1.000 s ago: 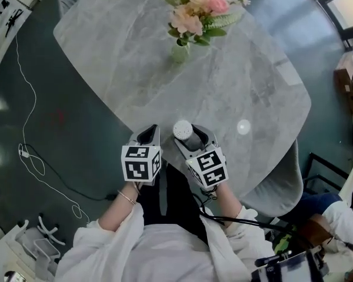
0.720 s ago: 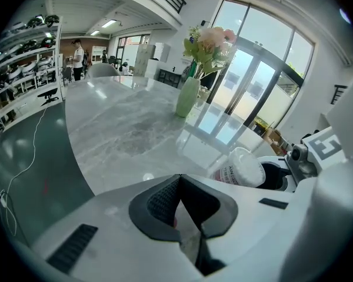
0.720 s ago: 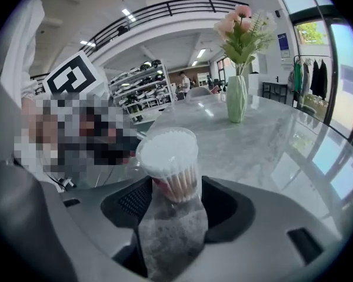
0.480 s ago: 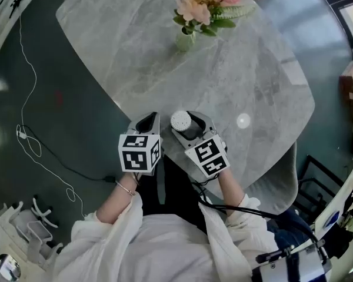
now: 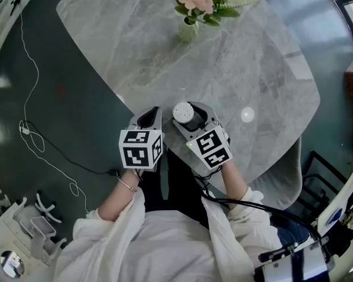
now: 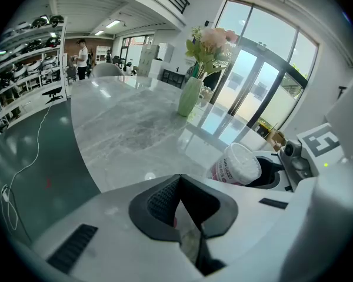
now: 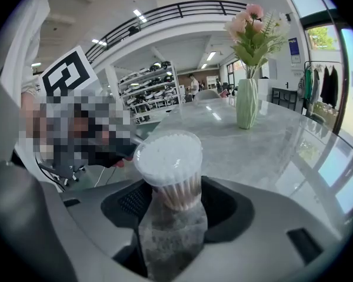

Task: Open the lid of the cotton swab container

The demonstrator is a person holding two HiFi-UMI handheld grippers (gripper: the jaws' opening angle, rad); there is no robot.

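My right gripper [image 5: 192,120] is shut on the cotton swab container [image 5: 182,113], a clear round tub packed with white swab tips, and holds it over the near edge of the table. In the right gripper view the container [image 7: 167,164] sits upright between the jaws of the right gripper [image 7: 170,213], top towards the camera. My left gripper [image 5: 148,118] hovers just left of it, shut, a short gap away. In the left gripper view the left gripper [image 6: 179,216] has its jaws together and the container [image 6: 238,164] lies to the right.
The grey marble table [image 5: 235,63] carries a green vase of pink flowers [image 5: 189,28] at its far side. A white cable [image 5: 29,128] trails across the dark floor on the left. A grey chair [image 5: 282,184] stands at the lower right.
Both grippers have stayed close together at the table's near edge, with the container held throughout. The right gripper has turned slightly, and the head view has shifted a little.
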